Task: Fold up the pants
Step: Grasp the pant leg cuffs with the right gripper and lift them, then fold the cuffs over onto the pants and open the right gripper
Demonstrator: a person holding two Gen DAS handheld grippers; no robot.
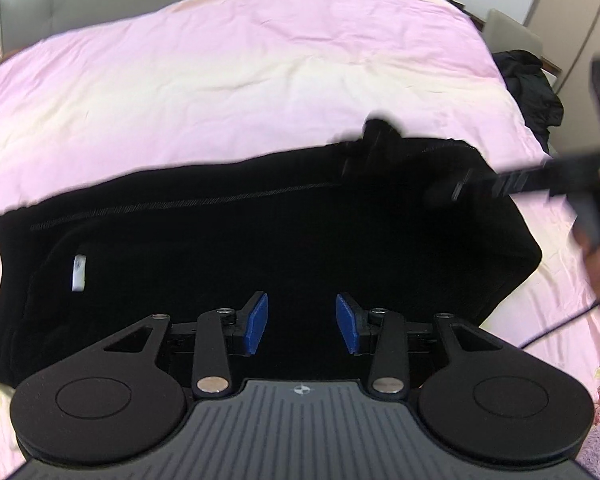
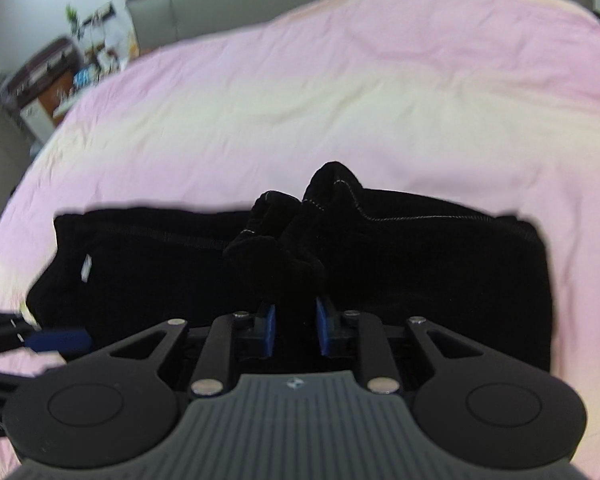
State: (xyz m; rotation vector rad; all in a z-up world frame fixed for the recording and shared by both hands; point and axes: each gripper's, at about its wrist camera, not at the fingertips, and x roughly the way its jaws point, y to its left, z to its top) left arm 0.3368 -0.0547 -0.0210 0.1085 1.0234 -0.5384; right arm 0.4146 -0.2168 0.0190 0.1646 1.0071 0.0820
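Right wrist view | we see the right hand-held gripper [image 2: 296, 326] pinched on a bunched fold of the black knit pants [image 2: 420, 264] | left hand-held gripper [image 1: 302, 324] half open, empty, above them | pants lie along the near edge of the pink quilted bed [image 2: 340, 100] | we should carry the fold across evenly, edges aligned.

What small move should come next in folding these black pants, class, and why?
Probably carry the right gripper across toward the white tag end: its blue pads are pinching a bunched fold of the pants, while the left gripper hangs open above them, holding nothing.
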